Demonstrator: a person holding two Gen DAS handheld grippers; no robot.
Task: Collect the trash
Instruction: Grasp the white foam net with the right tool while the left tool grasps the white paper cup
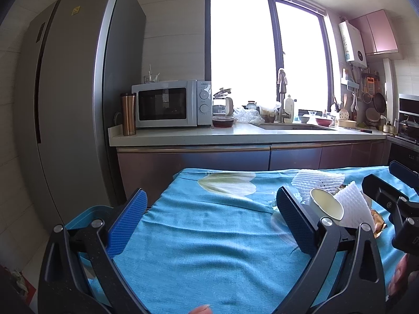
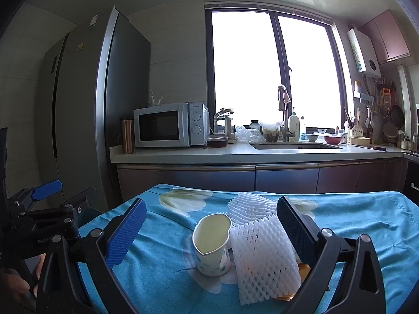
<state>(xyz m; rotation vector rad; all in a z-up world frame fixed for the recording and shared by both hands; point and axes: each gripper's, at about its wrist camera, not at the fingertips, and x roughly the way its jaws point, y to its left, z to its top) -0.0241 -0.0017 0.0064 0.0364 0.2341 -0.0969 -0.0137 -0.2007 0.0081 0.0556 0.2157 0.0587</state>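
- Where the blue cloth (image 2: 162,261) ends at the far table edge, we see a gap before the cabinets (image 2: 285,178) under the counter (image 2: 183,155); the fridge (image 1: 73,104) closes off the left.
- We find the cloth's left half bare, with a teal bin (image 1: 86,213) just past its left edge.
- Our left gripper (image 1: 209,222) is spread wide above that bare cloth, holding and touching nothing.
- Our right gripper (image 2: 209,233) is equally wide, fingers either side of the trash; we cannot tell if they touch it.
- We see the dented paper cup (image 2: 212,243) upright, touching a foam net (image 2: 264,256); a second net (image 2: 251,206) lies behind, an orange wrapper (image 2: 305,268) beneath.
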